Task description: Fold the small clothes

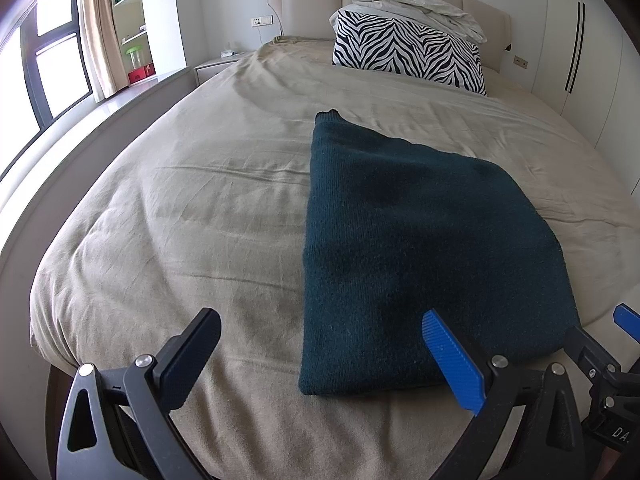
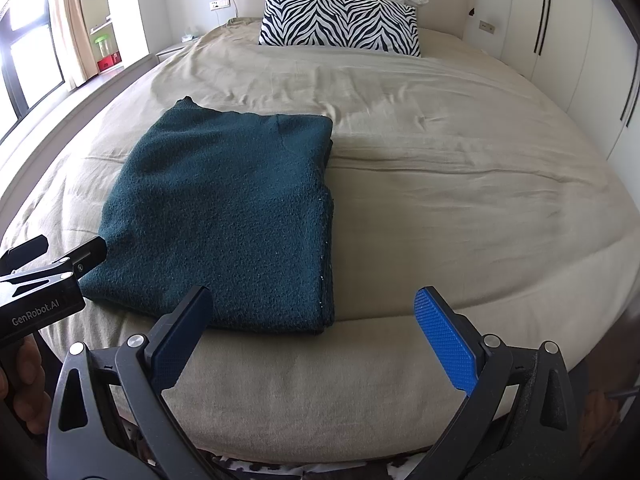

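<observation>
While the folded sweater [image 1: 420, 248] lay flat on the bed [image 1: 180, 220], both tools hung over the near edge with their fingers spread wide and nothing between them. The left tool [image 1: 324, 360] had one black finger over bare bedcover and its blue finger [image 1: 452, 364] above the sweater's near corner; whether that finger touched the knit could not be told. The right tool [image 2: 316, 336] stood with its black finger in front of the sweater's near edge and its blue finger [image 2: 444, 340] over the beige cover, clear of the cloth.

The sweater, dark teal and folded into a rough rectangle, sat near the foot of the bed, its stacked layers showing along the right side in the right wrist view. A small point of cloth stuck up at its far left corner.

Seen from the right wrist, the body of the left tool carried white lettering reading "GenRobot.AI" [image 2: 36, 317]. From the left wrist, the right tool's body showed only the letters "DA" [image 1: 621, 433] at the frame edge; the rest was cut off.

At the head of the bed leaned a zebra-striped pillow [image 1: 408, 54] with a crumpled pale blanket [image 1: 420, 4] heaped on top, against a padded headboard [image 1: 304, 0].
</observation>
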A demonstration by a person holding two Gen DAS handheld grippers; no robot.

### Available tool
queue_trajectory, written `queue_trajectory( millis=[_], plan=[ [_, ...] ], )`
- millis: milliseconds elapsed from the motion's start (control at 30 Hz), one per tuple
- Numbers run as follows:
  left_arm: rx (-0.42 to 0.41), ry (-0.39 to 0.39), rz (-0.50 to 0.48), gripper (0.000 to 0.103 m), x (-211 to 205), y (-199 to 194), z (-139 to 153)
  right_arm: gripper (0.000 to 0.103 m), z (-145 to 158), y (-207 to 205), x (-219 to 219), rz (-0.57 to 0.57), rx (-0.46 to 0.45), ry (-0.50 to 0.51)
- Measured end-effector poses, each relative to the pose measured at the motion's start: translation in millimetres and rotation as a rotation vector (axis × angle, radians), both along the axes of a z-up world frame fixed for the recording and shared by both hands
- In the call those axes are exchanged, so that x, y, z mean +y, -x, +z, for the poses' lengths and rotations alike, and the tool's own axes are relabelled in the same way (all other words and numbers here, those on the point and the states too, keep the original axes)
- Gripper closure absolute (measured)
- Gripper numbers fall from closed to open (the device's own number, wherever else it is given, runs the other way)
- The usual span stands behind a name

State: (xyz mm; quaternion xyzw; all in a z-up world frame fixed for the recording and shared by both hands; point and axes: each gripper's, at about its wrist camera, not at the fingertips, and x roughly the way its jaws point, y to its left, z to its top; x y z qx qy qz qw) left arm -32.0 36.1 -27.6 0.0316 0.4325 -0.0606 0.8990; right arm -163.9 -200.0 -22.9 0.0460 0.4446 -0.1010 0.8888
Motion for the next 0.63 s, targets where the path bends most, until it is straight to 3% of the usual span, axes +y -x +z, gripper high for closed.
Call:
queue_trajectory(
  millis=[633],
  plan=[
    [-0.006, -0.006, -0.006, 0.0, 0.6, 1.1, -1.8, 0.0, -2.0, 2.4, 0.3, -0.004, 0.002, -0.005]
  ],
)
